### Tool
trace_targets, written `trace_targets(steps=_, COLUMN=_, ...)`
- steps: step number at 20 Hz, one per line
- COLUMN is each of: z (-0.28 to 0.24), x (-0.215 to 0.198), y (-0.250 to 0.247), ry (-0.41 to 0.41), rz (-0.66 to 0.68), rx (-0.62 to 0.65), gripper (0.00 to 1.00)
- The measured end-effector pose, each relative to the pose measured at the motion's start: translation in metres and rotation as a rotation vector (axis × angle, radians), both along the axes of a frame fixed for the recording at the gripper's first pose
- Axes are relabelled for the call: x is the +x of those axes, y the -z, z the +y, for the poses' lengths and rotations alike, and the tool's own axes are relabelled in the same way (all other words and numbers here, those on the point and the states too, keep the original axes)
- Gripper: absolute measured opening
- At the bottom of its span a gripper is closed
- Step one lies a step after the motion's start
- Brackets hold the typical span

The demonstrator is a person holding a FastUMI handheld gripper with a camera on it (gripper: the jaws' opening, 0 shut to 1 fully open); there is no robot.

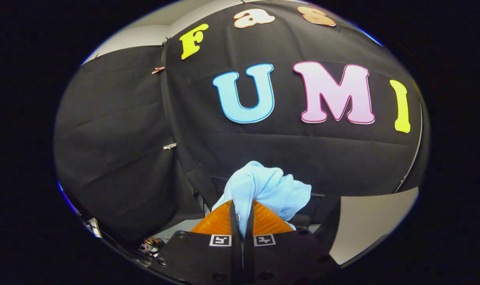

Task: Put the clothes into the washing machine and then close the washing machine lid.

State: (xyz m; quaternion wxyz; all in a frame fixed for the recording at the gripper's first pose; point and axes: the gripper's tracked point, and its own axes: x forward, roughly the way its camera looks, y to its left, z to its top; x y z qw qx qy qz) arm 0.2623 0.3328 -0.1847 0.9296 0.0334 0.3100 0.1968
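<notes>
A light blue piece of clothing (265, 188) is bunched up between and just ahead of my fingers. My gripper (242, 209) is shut on the cloth, with a thin fold of it pinched between the two pads. The cloth is lifted in the air in front of the booth's black cloth wall, and part of it hangs down to the right of the fingers.
The black cloth wall (125, 138) stands close ahead, clipped at a seam on the left. A pale floor or table surface (374, 221) shows low to the right of the fingers. Some small clutter lies low on the left (151, 243).
</notes>
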Motion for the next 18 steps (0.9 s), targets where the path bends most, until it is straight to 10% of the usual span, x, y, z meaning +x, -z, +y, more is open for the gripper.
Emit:
trace_targets(steps=9, z=0.015, x=0.012, y=0.101, ry=0.029, rz=0.134, rx=-0.064, gripper=0.17)
trace_targets(steps=14, z=0.014, x=0.018, y=0.106, ry=0.053, rz=0.129, rx=-0.072, gripper=0.99)
trace_targets(steps=18, z=0.012, x=0.025, y=0.103, ry=0.071, rz=0.113, rx=-0.08, gripper=0.99)
